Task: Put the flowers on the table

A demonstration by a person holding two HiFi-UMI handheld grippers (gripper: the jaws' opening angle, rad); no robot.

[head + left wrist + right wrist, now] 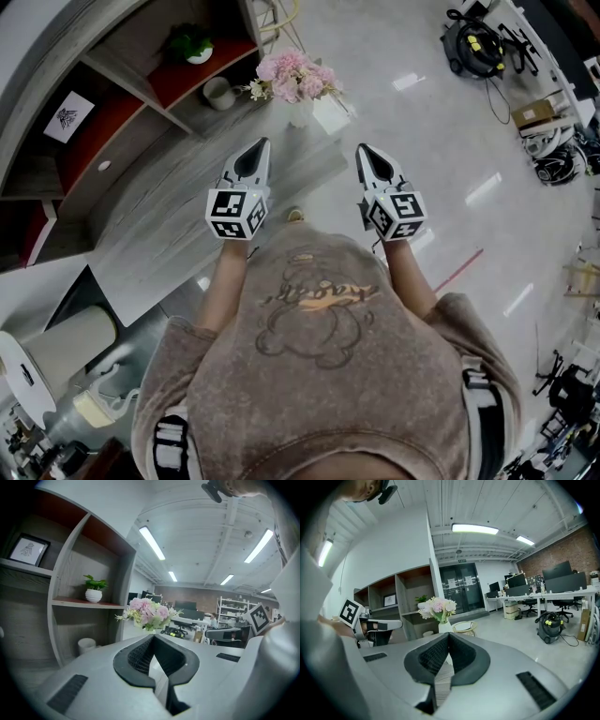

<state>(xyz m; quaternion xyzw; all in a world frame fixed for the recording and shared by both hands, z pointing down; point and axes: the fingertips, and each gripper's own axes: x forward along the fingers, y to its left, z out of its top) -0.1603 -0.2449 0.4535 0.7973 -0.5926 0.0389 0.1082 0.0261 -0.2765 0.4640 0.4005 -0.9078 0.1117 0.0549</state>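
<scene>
Both sets of jaws are clenched on nothing: left gripper (261,148) and right gripper (367,157) hover side by side over the grey wood-grain table (187,234), pointing along it at the bunch of pink and cream flowers (295,77). The flowers sit in a small white vase (300,114), which looks to me to stand right at the table's far end (its base is hidden behind the jaw tips in both gripper views, so I can't confirm contact). This fits the flowers having been set down there, or a pickup to come; I can't tell which. Main risk is tipping: the bouquet is wide and heavy over a narrow vase, and it's by the edge, so any bump from closed jaw tips could knock it over or off onto the floor. A glazed vase may also slip between the pads, and gripping the blooms instead would crush them or pull the stems out. Other containers are on the shelf unit to the left: a round white pot holding a green plant (93,595) on the red shelf, and a white cylindrical cup (86,645) one shelf lower, contents not visible.
</scene>
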